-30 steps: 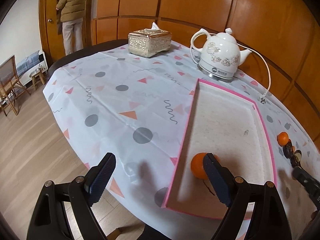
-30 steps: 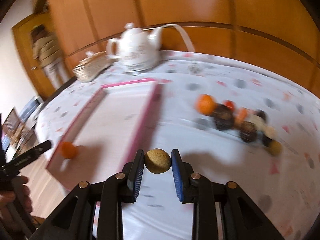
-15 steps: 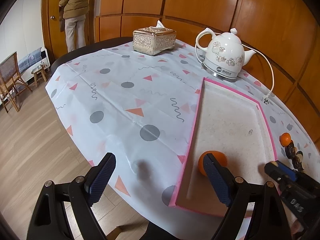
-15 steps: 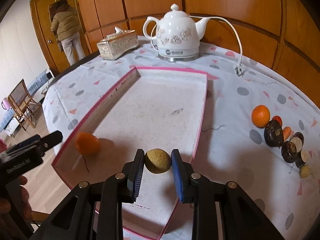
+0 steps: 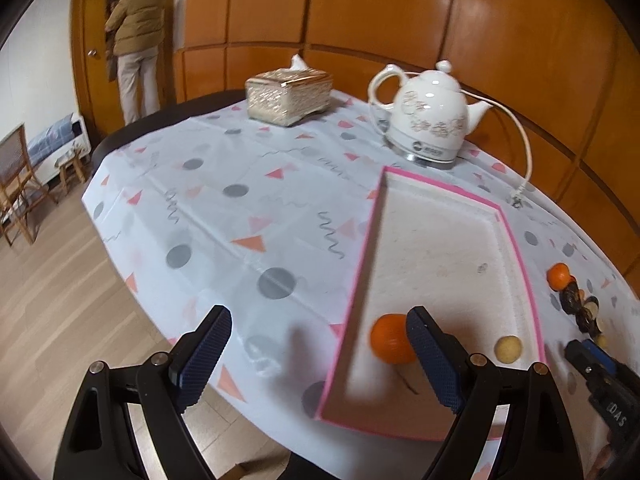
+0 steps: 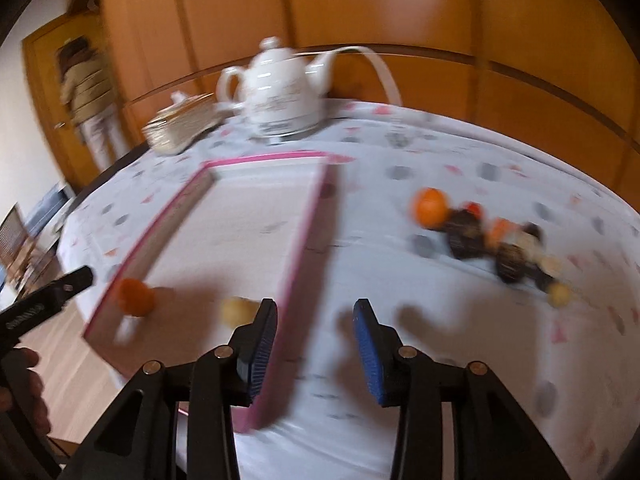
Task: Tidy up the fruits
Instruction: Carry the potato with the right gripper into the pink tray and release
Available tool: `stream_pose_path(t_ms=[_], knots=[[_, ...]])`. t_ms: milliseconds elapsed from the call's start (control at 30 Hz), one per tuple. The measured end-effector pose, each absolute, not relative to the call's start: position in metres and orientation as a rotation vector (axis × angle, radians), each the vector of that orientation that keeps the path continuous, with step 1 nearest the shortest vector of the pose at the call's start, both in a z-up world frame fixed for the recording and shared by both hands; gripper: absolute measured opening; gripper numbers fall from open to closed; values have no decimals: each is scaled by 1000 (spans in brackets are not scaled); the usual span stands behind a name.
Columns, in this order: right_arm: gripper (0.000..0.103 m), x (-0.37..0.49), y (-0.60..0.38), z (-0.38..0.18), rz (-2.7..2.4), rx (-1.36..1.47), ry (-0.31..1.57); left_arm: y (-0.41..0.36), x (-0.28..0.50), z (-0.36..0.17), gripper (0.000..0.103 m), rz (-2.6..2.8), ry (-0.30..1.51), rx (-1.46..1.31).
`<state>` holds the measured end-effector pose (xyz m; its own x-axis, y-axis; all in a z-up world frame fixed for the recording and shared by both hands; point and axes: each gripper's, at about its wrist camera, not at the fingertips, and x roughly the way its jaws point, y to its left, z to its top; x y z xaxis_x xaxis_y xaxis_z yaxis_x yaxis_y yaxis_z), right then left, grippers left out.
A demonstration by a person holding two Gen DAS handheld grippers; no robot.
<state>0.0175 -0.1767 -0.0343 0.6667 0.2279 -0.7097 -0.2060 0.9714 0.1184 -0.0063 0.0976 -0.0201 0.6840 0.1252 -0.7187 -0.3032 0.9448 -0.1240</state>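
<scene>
A pink-rimmed tray (image 5: 516, 240) (image 6: 308, 224) lies on the patterned tablecloth. In it sit an orange (image 5: 386, 340) (image 6: 134, 296) and a small tan round fruit (image 5: 508, 348) (image 6: 236, 310) near the tray's near end. My left gripper (image 5: 316, 356) is open and empty, above the table edge beside the orange. My right gripper (image 6: 316, 332) is open and empty, just right of the tan fruit, over the tray's right rim. A pile of fruits (image 6: 488, 236) (image 5: 576, 300) with an orange (image 6: 430, 206) lies on the cloth right of the tray.
A white electric kettle (image 5: 430, 120) (image 6: 284, 92) with a cord stands behind the tray. A gold tissue box (image 5: 288, 94) (image 6: 180, 120) stands at the far edge. The table edge (image 5: 120, 264) drops to wooden floor on the left. A person (image 5: 134, 36) stands at the door.
My right gripper has opened and let go of the tan fruit, which now lies in the tray. The gripper has swung right, toward the fruit pile. The left gripper stays open.
</scene>
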Motion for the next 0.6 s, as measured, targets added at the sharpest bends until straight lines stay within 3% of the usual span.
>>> stream_pose_path(t_ms=[600], knots=[[41, -33, -346, -52, -266, 178, 806, 13, 15, 4, 90, -26, 757, -67]])
